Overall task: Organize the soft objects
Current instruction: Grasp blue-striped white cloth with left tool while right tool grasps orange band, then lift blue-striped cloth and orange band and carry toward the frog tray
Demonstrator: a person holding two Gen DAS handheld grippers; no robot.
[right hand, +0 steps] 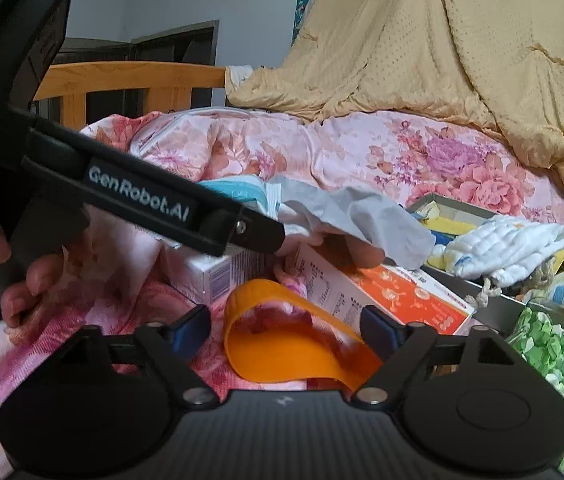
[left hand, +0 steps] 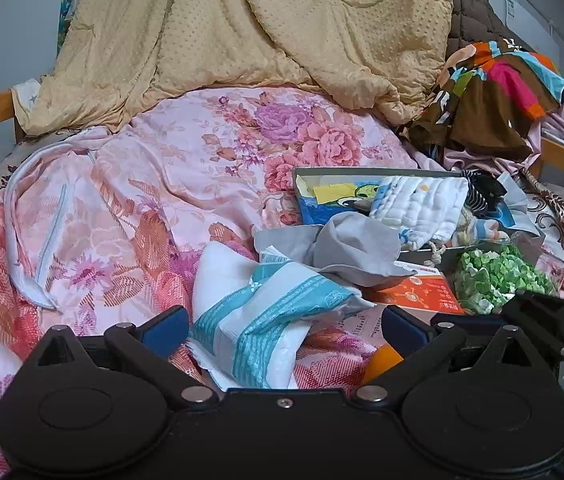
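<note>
Left wrist view: both grippers' fingers spread wide, left gripper (left hand: pixel 283 330) around one tissue pack (left hand: pixel 266 320), right gripper (right hand: pixel 283 330) around one orange band (right hand: pixel 282 344).

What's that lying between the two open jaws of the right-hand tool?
In the right wrist view, a bent orange strip lies on the floral bedspread between the right gripper's open jaws, with an orange-and-white box just beyond it.
</note>
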